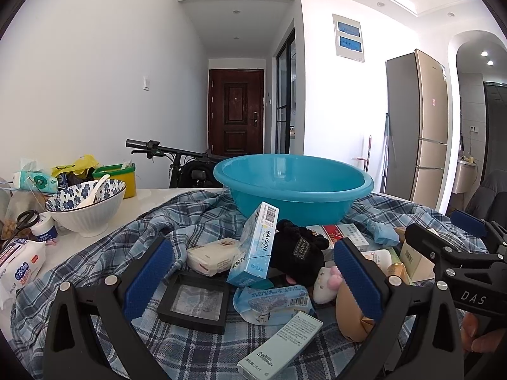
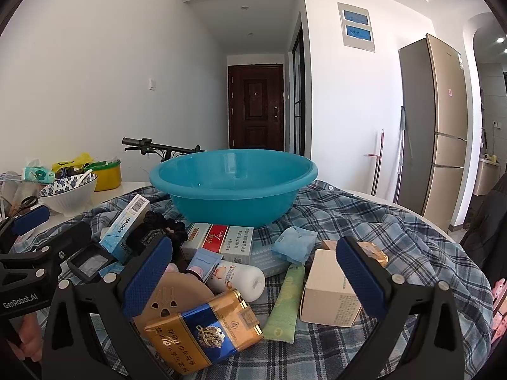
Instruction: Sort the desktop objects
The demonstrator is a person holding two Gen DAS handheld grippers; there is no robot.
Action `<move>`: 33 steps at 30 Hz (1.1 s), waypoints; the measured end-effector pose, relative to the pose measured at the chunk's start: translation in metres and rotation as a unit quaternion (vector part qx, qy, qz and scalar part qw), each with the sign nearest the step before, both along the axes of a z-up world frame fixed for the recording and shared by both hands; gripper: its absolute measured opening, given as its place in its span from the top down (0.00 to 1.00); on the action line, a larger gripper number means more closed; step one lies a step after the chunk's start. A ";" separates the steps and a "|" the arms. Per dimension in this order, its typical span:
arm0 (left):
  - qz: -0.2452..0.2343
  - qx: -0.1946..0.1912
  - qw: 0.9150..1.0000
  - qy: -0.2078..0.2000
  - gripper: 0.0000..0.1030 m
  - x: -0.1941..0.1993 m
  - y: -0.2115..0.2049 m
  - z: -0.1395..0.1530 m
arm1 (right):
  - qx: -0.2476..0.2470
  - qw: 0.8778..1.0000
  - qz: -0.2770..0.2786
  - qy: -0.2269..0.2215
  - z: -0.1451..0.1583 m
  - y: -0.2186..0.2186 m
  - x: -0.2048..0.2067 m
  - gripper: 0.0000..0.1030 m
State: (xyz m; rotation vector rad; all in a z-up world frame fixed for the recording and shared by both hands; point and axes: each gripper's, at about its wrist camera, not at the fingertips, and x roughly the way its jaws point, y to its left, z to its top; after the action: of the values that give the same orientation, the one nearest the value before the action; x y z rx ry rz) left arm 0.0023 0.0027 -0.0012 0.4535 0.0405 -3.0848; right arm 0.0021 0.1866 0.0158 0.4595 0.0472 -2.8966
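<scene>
A heap of small items lies on a plaid cloth (image 1: 196, 218) in front of a teal basin (image 1: 294, 183), which shows nothing inside. My left gripper (image 1: 253, 275) is open above a light blue RAISON box (image 1: 253, 250), a black frame case (image 1: 193, 300), a black fabric piece (image 1: 298, 253) and a wipes pack (image 1: 272, 304). My right gripper (image 2: 255, 275) is open over a gold-and-blue cigarette box (image 2: 202, 326), a white bottle (image 2: 237, 277), a green tube (image 2: 285, 300) and a beige carton (image 2: 329, 291). Neither gripper holds anything.
To the left stand a flowered bowl (image 1: 85, 202) with a spoon, a yellow tub (image 1: 123, 174), scissors (image 1: 25, 220) and tissue packs. A red-and-white carton (image 2: 218, 237) lies by the basin (image 2: 234, 183). Behind the table are a bicycle handlebar (image 1: 158, 150) and a fridge (image 1: 418, 126).
</scene>
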 end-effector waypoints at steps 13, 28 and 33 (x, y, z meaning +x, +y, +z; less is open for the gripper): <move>0.000 0.004 1.000 -0.001 0.00 0.003 -0.004 0.002 | -0.002 1.000 -0.017 -0.004 0.000 0.002 -0.002 0.00; 0.032 0.021 0.999 -0.020 0.00 -0.005 -0.020 0.006 | 0.015 0.998 -0.063 0.010 0.001 0.003 0.004 0.00; 0.029 0.023 0.999 -0.018 0.00 -0.001 -0.022 0.018 | 0.027 0.997 -0.074 0.002 0.006 0.006 0.007 0.00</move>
State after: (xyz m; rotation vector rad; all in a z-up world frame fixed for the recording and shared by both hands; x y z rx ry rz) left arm 0.0015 -0.0190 0.0166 0.5011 0.1215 -3.0227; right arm 0.0092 0.1927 0.0223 0.4850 0.0975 -3.0489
